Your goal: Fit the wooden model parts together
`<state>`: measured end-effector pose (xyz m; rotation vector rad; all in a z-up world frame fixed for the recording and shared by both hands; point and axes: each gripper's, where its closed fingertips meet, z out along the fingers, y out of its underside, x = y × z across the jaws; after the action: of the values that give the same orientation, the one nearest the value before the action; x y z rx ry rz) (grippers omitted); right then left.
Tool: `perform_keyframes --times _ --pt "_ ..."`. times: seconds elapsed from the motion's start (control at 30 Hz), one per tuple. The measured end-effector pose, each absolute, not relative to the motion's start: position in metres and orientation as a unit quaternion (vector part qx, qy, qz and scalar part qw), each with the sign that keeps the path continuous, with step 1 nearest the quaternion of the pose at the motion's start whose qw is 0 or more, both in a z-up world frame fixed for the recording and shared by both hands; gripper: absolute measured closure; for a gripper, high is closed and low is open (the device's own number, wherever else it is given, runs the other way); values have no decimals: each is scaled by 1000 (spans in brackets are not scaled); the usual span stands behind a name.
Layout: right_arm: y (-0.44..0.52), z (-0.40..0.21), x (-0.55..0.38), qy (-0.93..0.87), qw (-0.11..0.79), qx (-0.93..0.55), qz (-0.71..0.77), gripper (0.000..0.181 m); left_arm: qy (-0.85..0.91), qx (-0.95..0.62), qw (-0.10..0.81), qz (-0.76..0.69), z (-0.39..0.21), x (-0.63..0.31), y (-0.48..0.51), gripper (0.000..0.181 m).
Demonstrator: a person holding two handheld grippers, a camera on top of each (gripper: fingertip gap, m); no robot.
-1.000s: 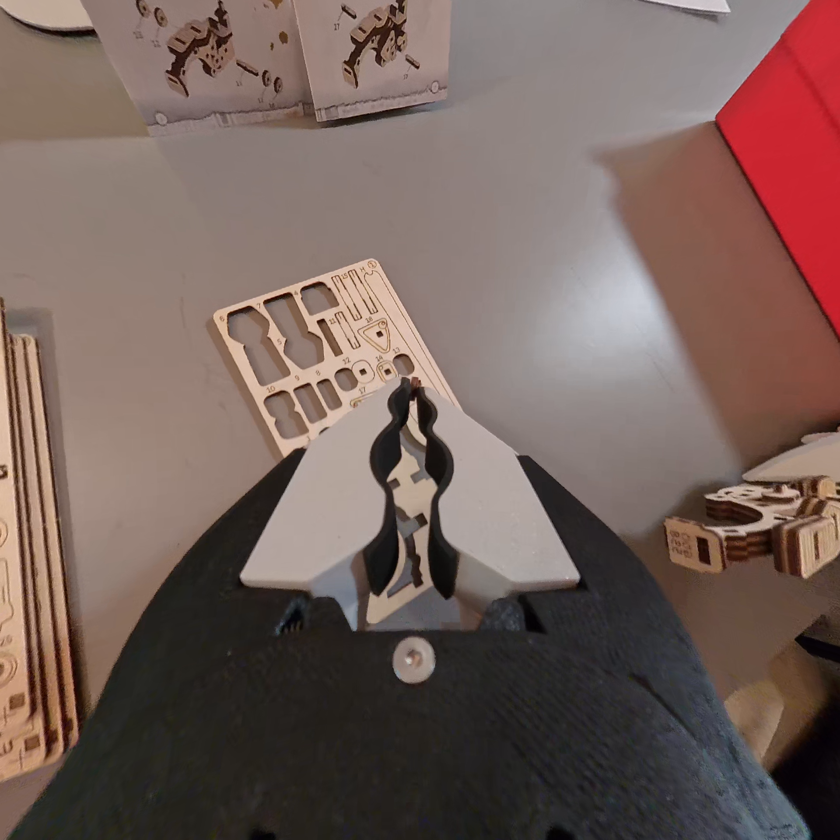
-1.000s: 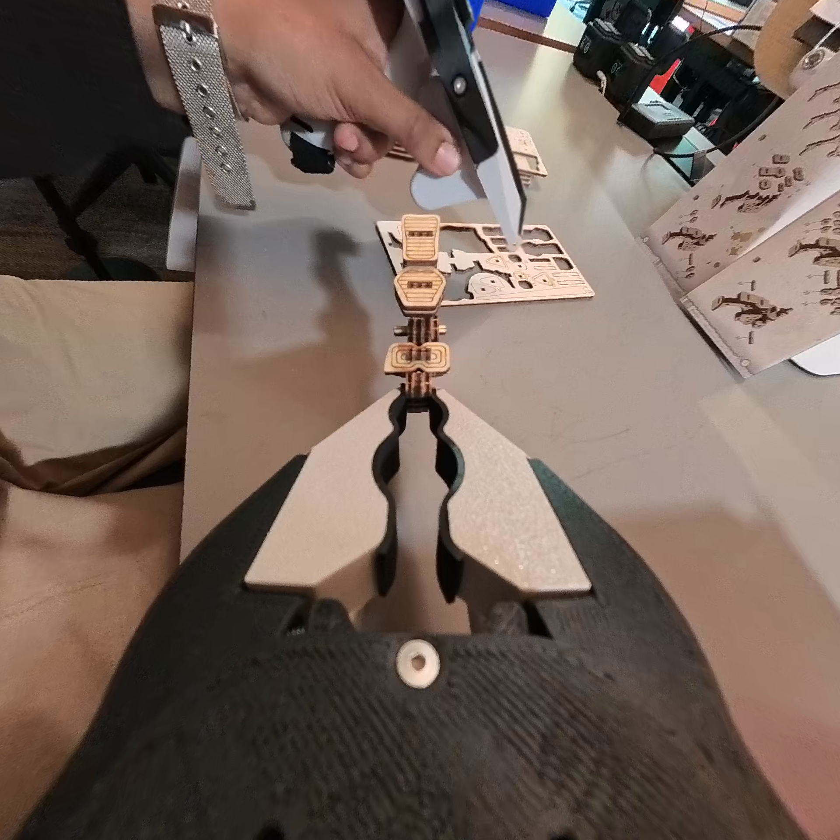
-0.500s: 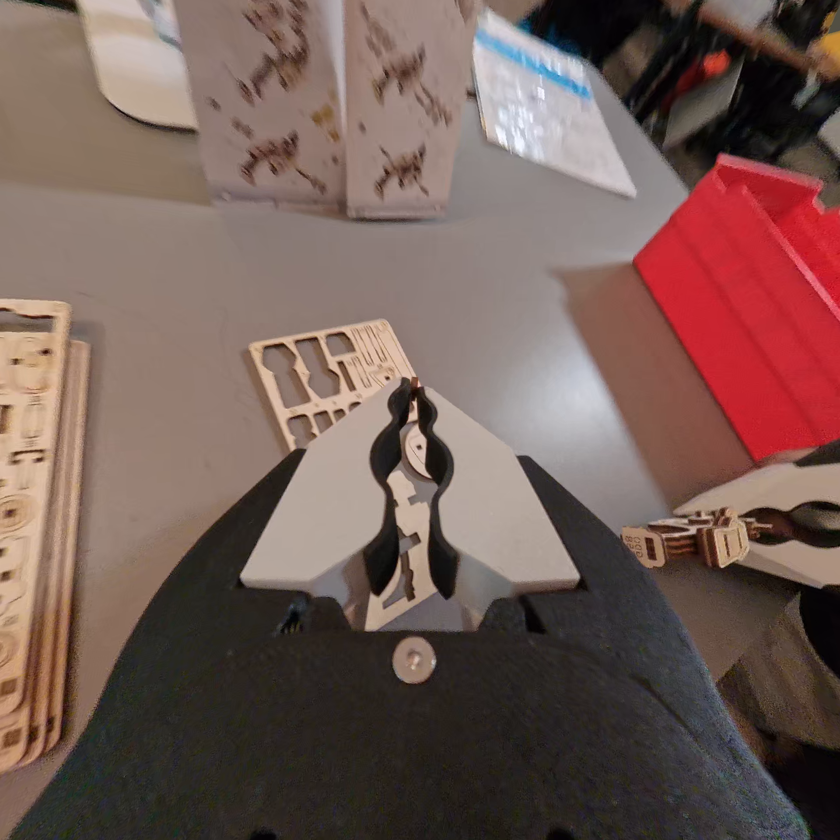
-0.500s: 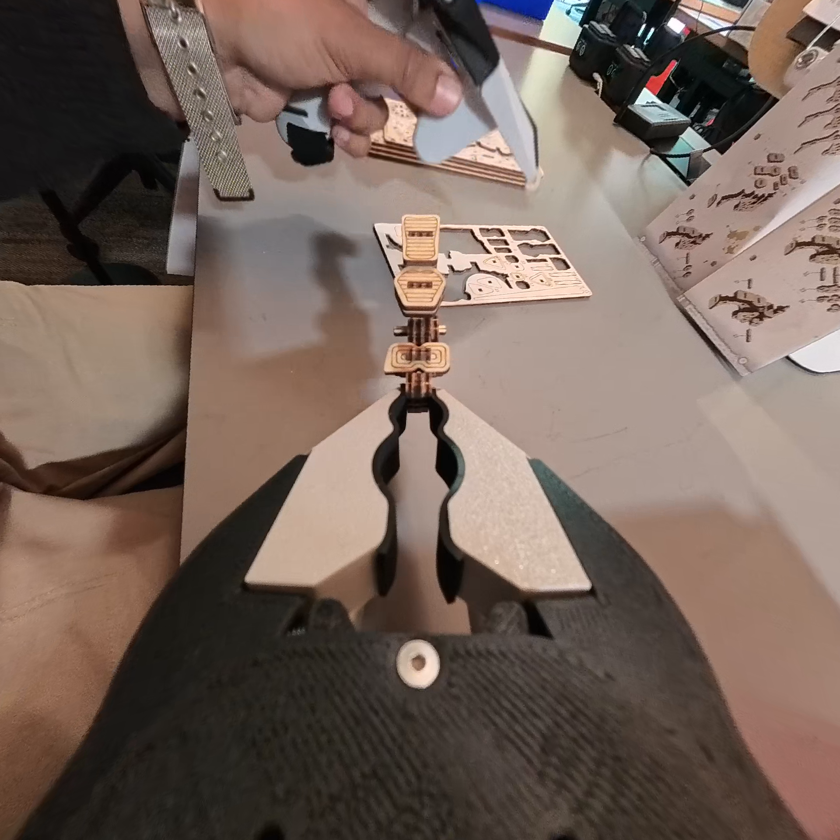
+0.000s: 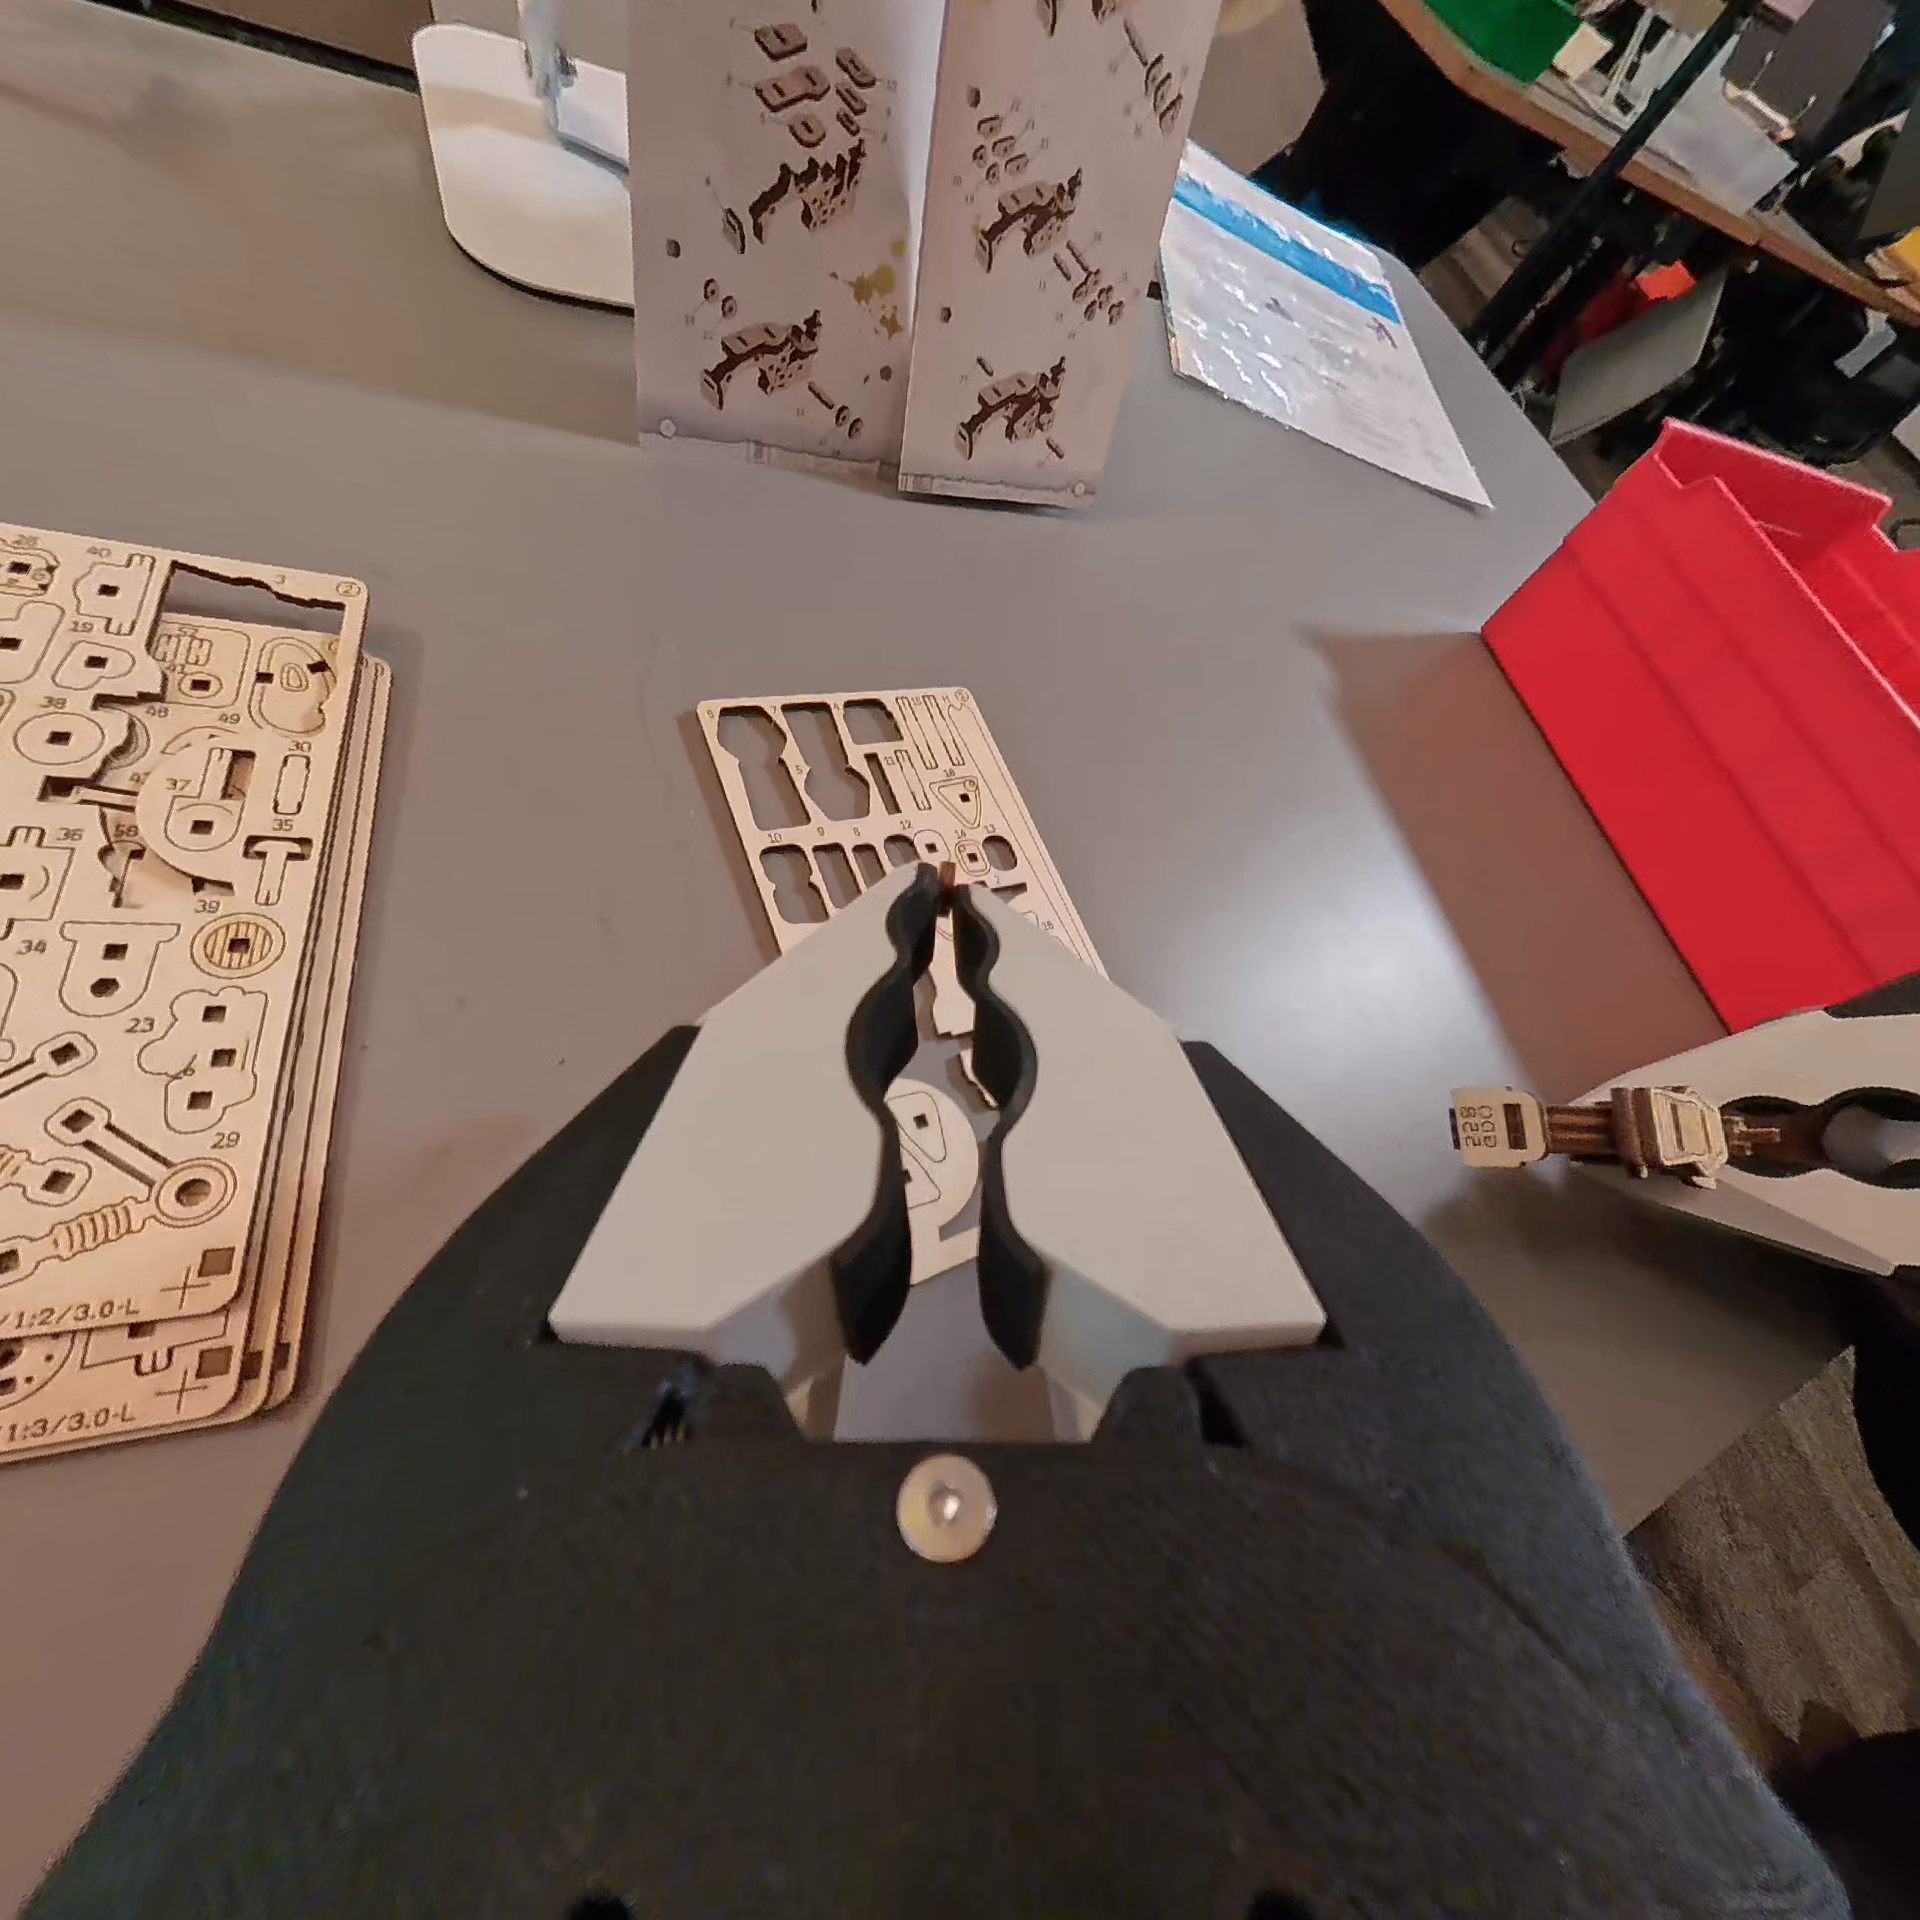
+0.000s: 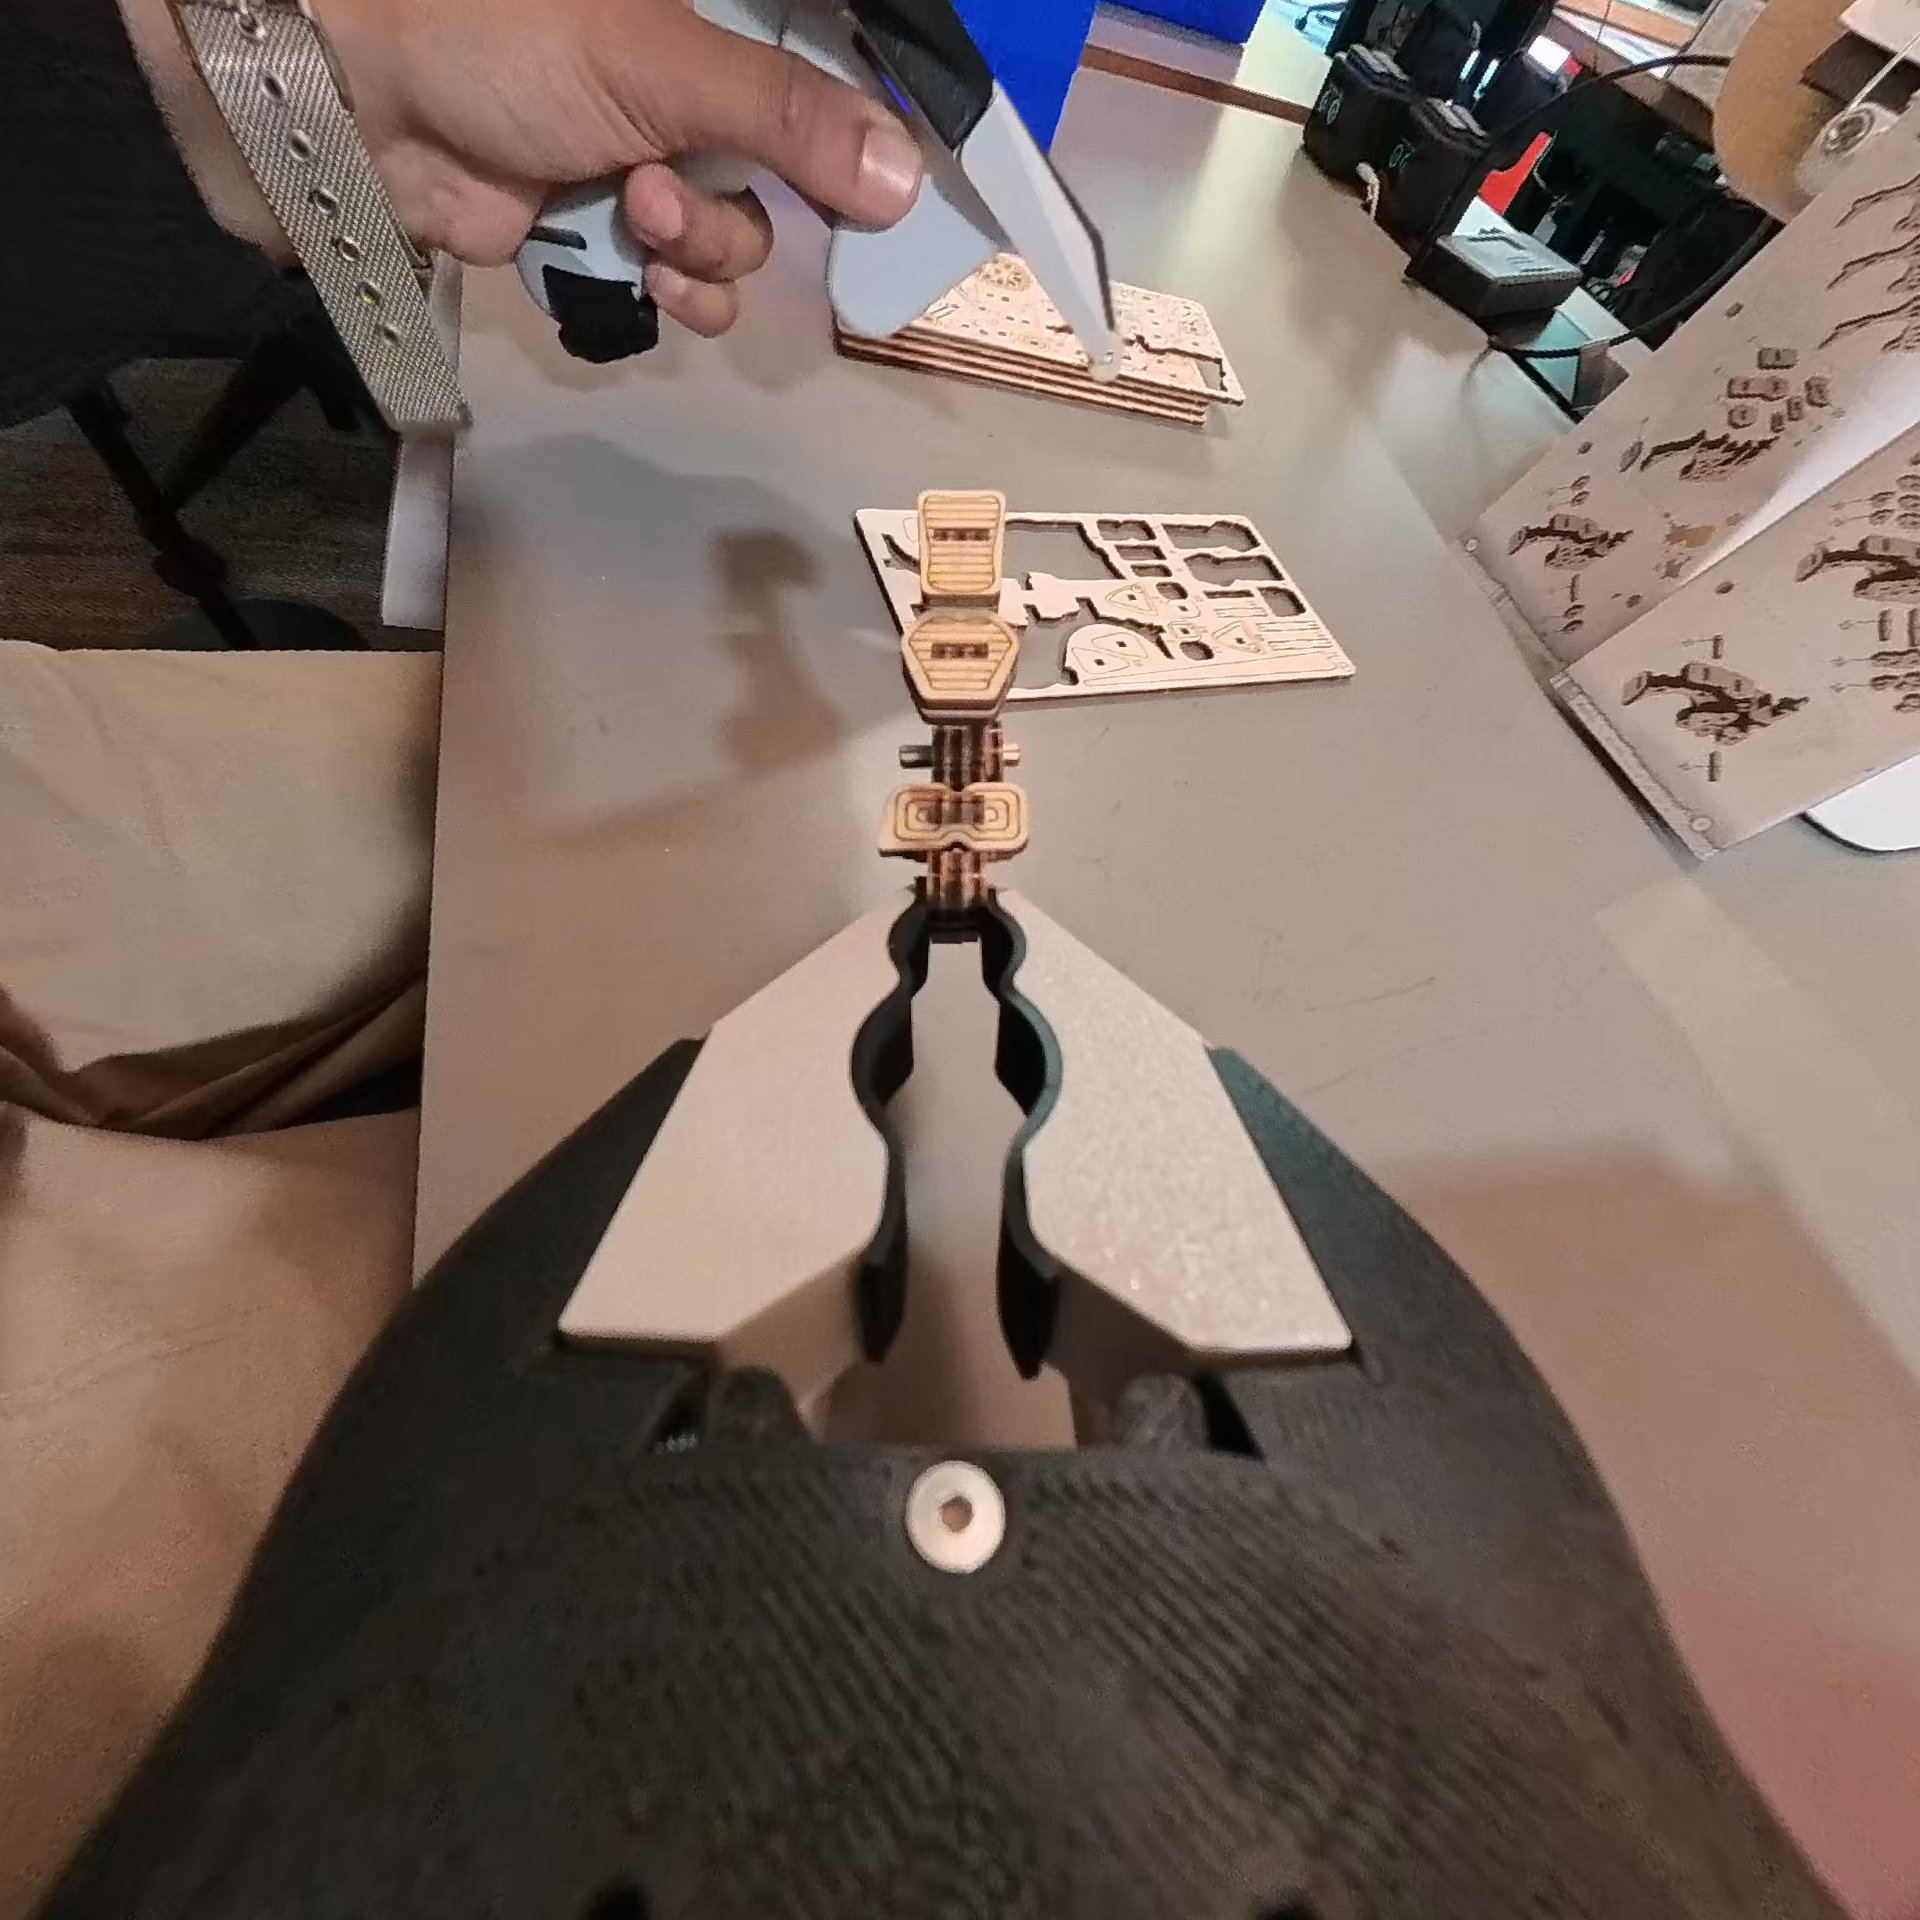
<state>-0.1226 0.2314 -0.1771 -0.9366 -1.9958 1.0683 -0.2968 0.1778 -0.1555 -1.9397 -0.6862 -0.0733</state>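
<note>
My left gripper [image 5: 940, 881] is shut on a tiny brown wooden piece [image 5: 947, 871] and is held above the punched-out parts sheet [image 5: 831, 790]. In the right wrist view a hand holds it high over the table, its tip [image 6: 1099, 353] in front of the far stack of sheets. My right gripper [image 6: 954, 902] is shut on the end of a partly built wooden model [image 6: 956, 665], which sticks out level above the table. The model [image 5: 1558, 1141] and the right gripper [image 5: 1787, 1153] also show at the right edge of the left wrist view.
A stack of wooden parts sheets [image 5: 156, 935] lies at the left. Folded instruction sheets [image 5: 883, 260] stand at the back on a white stand. A red bin [image 5: 1714, 779] is at the right. The table's edge and a person's lap are beside the right gripper. Some 20 cm of space lies between my two pairs of fingers.
My left gripper has risen from the parts sheet with the tiny piece in its tips and tilted to look farther across the table. The right gripper and model have stayed still.
</note>
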Motion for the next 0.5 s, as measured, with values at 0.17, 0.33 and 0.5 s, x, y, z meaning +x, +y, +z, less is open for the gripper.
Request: perform_keyframes --times 0.17,0.33,0.5 --pt "231 -177 -122 -767 340 -358 410 174 -289 -806 515 -35 -158 -291 175 180" --pt "231 -177 -122 -767 341 -357 410 174 -291 -810 507 -40 -165 -286 172 180" --pt "231 -177 -122 -767 341 -358 410 173 -294 -808 508 -43 -168 -285 172 180"
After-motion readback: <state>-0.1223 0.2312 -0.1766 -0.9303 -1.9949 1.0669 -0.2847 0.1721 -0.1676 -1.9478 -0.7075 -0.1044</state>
